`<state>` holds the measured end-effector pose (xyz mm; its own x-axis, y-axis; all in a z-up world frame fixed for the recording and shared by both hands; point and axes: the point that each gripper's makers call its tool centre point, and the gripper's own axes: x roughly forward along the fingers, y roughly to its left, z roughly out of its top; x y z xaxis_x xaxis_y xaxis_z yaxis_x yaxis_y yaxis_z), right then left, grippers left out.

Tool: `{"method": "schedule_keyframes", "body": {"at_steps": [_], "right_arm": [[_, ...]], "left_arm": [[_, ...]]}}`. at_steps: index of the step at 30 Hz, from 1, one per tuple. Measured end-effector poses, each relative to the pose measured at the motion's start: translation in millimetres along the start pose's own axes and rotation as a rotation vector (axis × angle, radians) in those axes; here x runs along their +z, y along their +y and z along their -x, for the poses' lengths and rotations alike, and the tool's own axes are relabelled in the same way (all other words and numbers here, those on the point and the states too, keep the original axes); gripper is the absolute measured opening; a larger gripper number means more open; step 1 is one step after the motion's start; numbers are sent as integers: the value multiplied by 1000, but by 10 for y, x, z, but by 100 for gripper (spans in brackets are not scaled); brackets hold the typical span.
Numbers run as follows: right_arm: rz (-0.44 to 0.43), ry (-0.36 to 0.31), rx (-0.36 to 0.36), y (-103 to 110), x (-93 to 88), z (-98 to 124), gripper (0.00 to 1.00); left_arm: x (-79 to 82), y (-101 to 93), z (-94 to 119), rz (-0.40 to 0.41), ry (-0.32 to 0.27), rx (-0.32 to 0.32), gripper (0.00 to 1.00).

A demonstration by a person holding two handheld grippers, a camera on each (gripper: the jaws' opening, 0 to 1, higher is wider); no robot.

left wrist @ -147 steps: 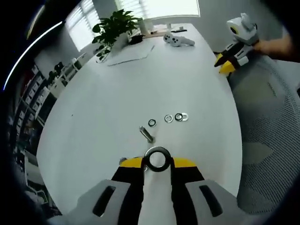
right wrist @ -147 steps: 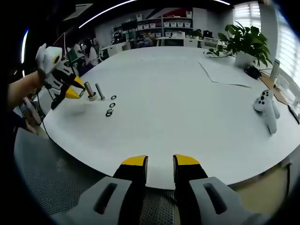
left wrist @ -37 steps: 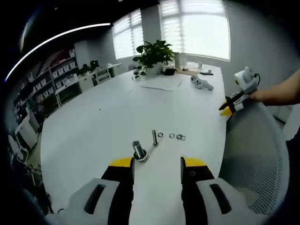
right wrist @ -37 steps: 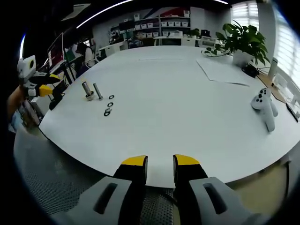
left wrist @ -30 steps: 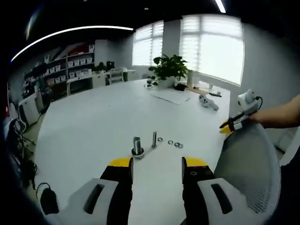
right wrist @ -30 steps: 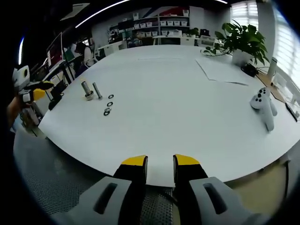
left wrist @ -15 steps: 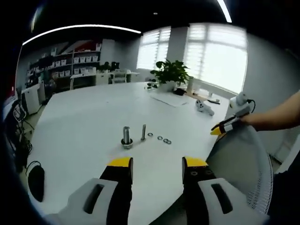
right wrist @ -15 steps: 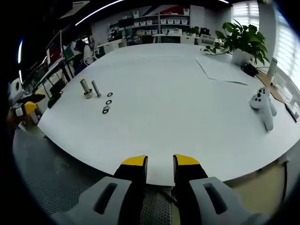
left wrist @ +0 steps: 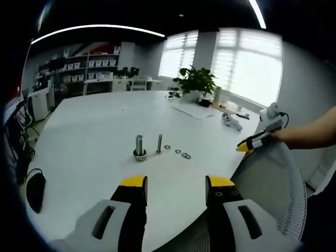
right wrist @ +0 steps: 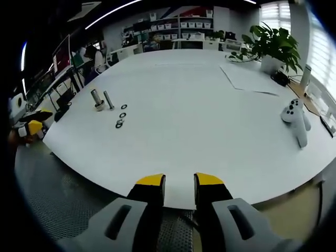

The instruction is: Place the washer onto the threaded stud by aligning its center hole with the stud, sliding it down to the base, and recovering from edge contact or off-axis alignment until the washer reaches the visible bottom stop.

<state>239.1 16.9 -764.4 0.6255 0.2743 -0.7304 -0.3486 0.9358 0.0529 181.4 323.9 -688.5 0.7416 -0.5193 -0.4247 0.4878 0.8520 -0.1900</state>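
- We see a broad white desk (left wrist: 89, 131) with a rounded edge; it is mostly bare, and our landmark on it is the threaded stud (left wrist: 139, 147), which stands upright.
- In the left gripper view a washer (left wrist: 139, 154) sits around the stud at its base, against the desk.
- Just beside the stud stands a thinner bolt (left wrist: 159, 144), also upright; past it a short row of loose washers (left wrist: 181, 153) lies flat on the desk, trailing away from the stud.
- Far beyond the stud, at the window end, we make out a potted plant (left wrist: 195, 83), a sheet of paper (right wrist: 247, 81) and a white game controller (right wrist: 296, 122) — all well apart from the stud.
- The room is an office: bright windows with blinds behind the plant, shelves of white boxes along the far wall, a ceiling light strip overhead. No writing or brand is legible to us.
- A mesh chair back (left wrist: 273, 181) stands at the desk's edge, on the loose-washer side of the stud.
- The left gripper (left wrist: 175, 184) hovers short of the stud with its yellow-tipped jaws spread wide and nothing between them.
- The right gripper (right wrist: 178, 181) is held over the desk's near edge, well apart from the stud — its jaws stand a narrow gap apart, holding nothing.
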Motion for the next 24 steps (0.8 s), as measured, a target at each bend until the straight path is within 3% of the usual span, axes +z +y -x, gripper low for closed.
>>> {"method": "schedule_keyframes", "body": {"at_steps": [4,9,12,18,24], "right_arm": [[3,-19,-3,0,21,14,25],[24,5,32,53,-9,-11,25],[101,59,75,134,-85,-22,26],[110,-44,114,214,81,4,27],[136,-28,197,363,54,15,28]], "left_arm": [[-14,21,23,16,1,31,43],[-9,94,81,46,-1,98,44],[20,109,110,79,-5,125,44],[23,196,184,77,-13,222,44],[-51,294,281,87,-14,338,42]]}}
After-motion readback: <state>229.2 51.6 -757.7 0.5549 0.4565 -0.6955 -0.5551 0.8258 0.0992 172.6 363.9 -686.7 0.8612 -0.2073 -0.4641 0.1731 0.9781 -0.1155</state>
